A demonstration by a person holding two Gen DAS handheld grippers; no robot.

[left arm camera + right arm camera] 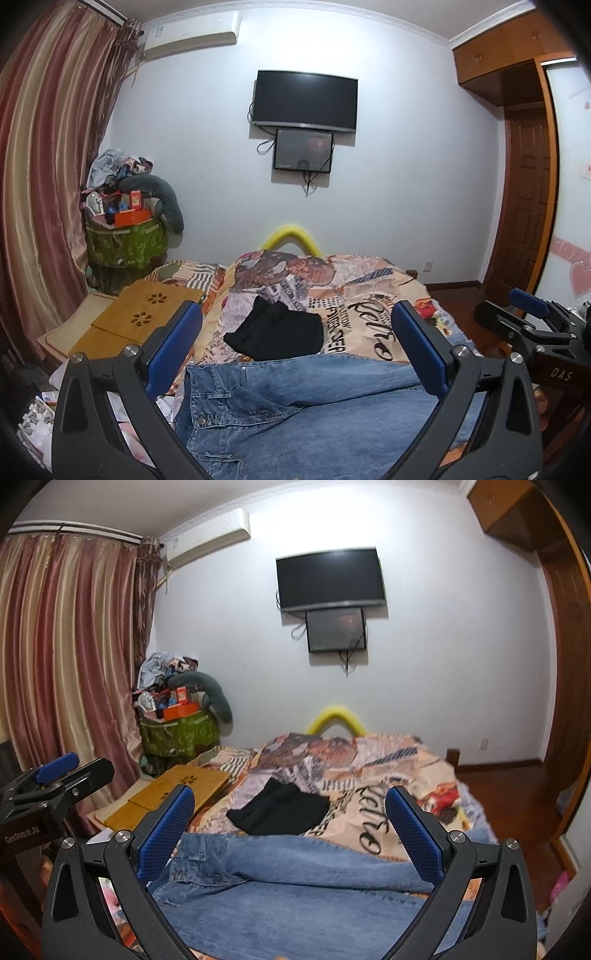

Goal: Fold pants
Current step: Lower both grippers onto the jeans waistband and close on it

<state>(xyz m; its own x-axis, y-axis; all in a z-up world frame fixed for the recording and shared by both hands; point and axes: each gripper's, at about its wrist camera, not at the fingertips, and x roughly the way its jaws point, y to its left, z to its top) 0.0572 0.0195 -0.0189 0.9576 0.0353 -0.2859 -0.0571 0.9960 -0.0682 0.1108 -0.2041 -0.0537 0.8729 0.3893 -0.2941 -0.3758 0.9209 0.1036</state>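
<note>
A bedroom: a bed covered with a printed blanket (369,295) serves as the work surface. Nearest to both cameras, blue jeans (314,406) lie spread across the near edge of the blanket. The left wrist view shows the waistband with button and pocket; the right wrist view shows mainly the legs (314,878). The left gripper (295,350) hovers above the jeans, jaws spread wide, holding nothing. The right gripper (291,834) hovers likewise, jaws wide apart and empty. Each gripper appears at the edge of the other's view. Beyond the jeans, a black garment (277,332) lies on the blanket. Left of the blanket sits a wooden lap tray (147,314). On the far wall hangs a television (304,99).
</note>
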